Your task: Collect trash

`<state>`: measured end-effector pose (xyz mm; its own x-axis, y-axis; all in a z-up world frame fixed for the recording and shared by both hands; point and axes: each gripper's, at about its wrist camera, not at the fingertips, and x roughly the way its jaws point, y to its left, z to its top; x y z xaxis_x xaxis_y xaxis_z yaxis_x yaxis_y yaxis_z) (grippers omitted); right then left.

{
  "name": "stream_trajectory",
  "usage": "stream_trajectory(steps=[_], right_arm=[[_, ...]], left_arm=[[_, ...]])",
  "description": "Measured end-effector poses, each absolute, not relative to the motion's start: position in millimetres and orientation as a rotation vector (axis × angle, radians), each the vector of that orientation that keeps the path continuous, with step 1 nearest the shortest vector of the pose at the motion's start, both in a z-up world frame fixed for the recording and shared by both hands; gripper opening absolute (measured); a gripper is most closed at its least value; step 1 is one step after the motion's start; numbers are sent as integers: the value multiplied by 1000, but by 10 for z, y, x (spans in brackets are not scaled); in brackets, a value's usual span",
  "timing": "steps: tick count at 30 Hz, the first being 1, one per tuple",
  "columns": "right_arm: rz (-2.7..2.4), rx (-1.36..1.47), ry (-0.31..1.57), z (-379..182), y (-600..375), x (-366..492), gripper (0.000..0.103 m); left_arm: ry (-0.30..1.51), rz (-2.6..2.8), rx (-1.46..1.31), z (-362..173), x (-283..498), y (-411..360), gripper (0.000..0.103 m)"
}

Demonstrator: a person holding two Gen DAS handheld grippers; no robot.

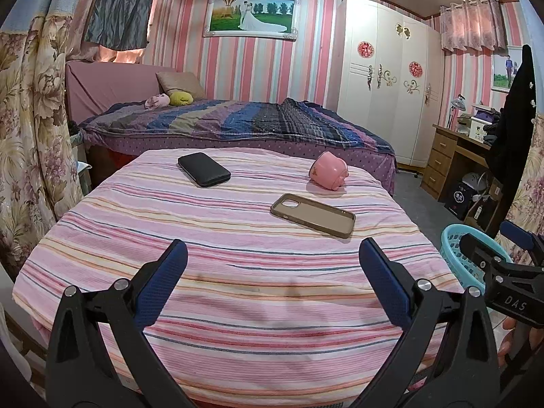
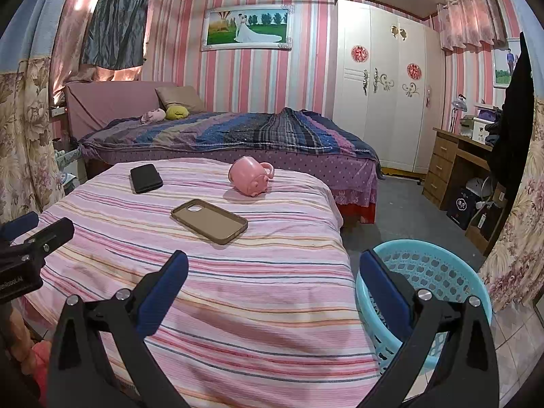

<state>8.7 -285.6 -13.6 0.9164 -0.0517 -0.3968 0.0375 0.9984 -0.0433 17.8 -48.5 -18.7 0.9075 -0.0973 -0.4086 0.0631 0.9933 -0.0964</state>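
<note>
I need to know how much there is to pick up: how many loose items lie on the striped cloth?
3: a black wallet far left, a pink mug on its side far right, a brown phone case nearer, right of centre.

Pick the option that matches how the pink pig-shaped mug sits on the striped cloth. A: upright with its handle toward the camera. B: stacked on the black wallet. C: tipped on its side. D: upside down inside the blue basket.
C: the pink pig-shaped mug lies tipped on its side on the pink striped cloth, apart from the black wallet and outside the light blue plastic basket.
</note>
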Motion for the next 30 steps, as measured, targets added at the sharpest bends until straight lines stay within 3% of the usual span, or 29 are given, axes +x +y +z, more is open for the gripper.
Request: stream_trajectory(steps=[30], right_arm=[[-45, -40, 381, -53, -2852, 80, 98]], left_arm=[[394, -79, -72, -45, 129, -521, 98]])
